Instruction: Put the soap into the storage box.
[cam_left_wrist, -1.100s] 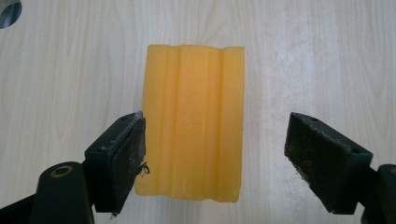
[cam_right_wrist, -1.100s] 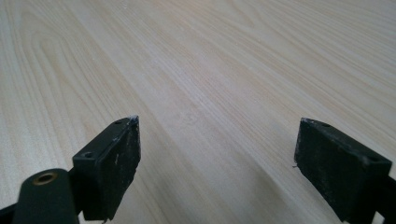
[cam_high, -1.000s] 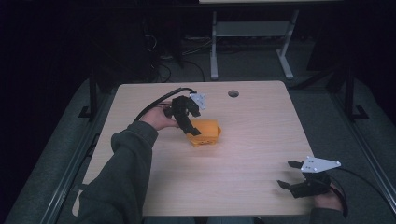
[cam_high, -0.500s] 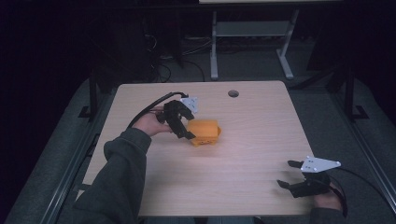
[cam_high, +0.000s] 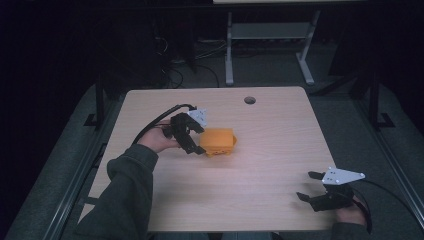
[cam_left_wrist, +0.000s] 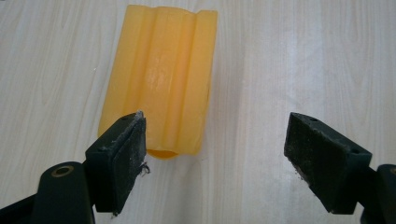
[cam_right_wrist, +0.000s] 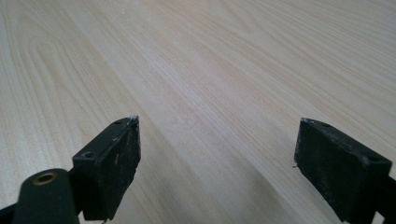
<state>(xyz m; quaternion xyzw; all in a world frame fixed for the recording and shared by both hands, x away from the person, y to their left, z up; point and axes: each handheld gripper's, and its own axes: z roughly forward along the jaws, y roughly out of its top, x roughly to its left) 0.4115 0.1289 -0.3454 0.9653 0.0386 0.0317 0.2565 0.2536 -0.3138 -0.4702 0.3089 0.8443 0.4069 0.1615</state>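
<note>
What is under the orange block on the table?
The orange block lies directly on the wooden table; light wood grain surrounds it on every side. Whatever lies beneath its underside is covered. The left gripper is open beside its near end, not gripping it.

**A:** What do the person's tools look like?

**B:** The left gripper (cam_high: 196, 145) is black, with a grey three-cornered plate on top and a black cable looping away behind it. The right gripper (cam_high: 306, 186) matches: black body, pale plate with small dark holes, and a black cable.

**A:** And up close?

**B:** Each jaw is a chunky black block faced with a rough, scuffed pad (cam_left_wrist: 138, 142), with small holes on top. A brass-coloured ring sits at the base of one arm.

**A:** Clothing?

**B:** A dark grey-green long sleeve (cam_high: 126, 192) on the left arm.
</note>
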